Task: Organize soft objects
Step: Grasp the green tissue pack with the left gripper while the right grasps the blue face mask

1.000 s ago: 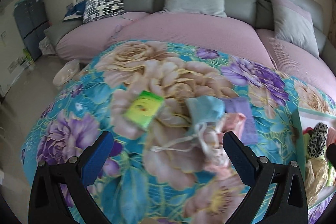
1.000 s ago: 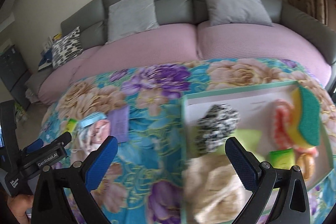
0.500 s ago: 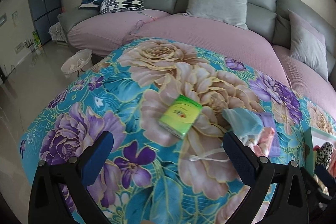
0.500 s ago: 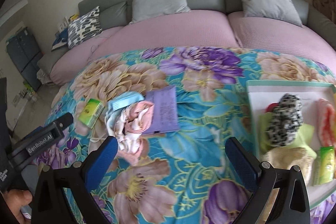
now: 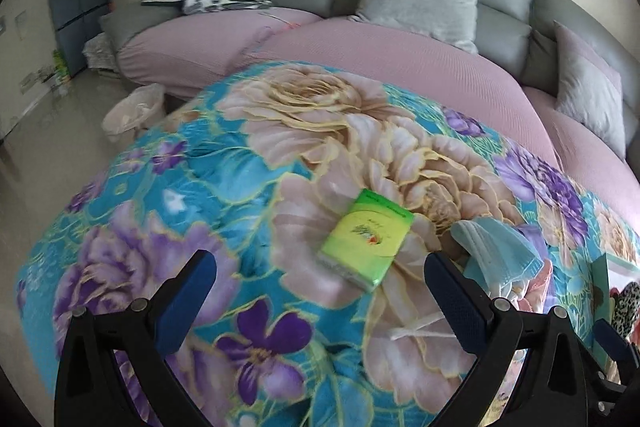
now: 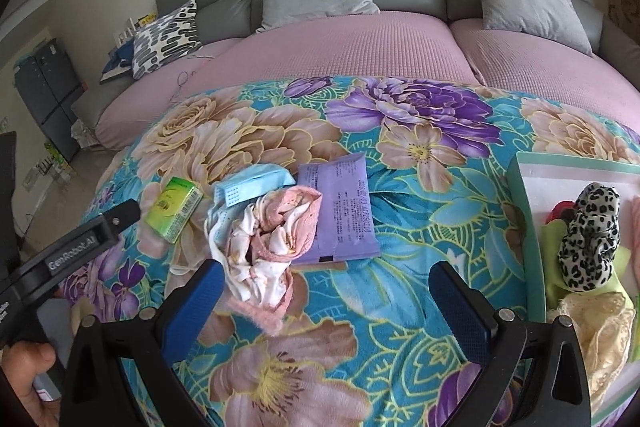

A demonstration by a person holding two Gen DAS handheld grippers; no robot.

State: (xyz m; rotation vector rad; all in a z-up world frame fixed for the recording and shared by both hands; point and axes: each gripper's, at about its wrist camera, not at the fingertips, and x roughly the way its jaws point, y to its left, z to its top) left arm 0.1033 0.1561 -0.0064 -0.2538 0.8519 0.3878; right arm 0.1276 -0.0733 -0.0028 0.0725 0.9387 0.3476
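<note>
Both grippers have swung to the left since a moment ago, away from the tray and over toward the loose things on the blanket. The left gripper now has the small green pack of tissues sitting just past its wide-open blue fingers, almost in the middle. It holds nothing. I think it is lined up that way so it can come down and pinch the pack from both sides.

The right gripper is wide open and empty too. It hangs over the crumpled pink and white cloth, which lies closer to its left finger than its right. The cloth sits in a little heap, touching a light blue face mask and lying partly on a flat purple packet. These soft things are bunched together on the flowery blue blanket, so picking just one could drag its neighbour along.

Off to the right sits the white tray with a green rim. A spotted black and white scrunchie and a cream lacy cloth are already inside. The tray looks like the home for the soft things, so four of them are left to go. Behind it all is a grey sofa with pink seat covers.
</note>
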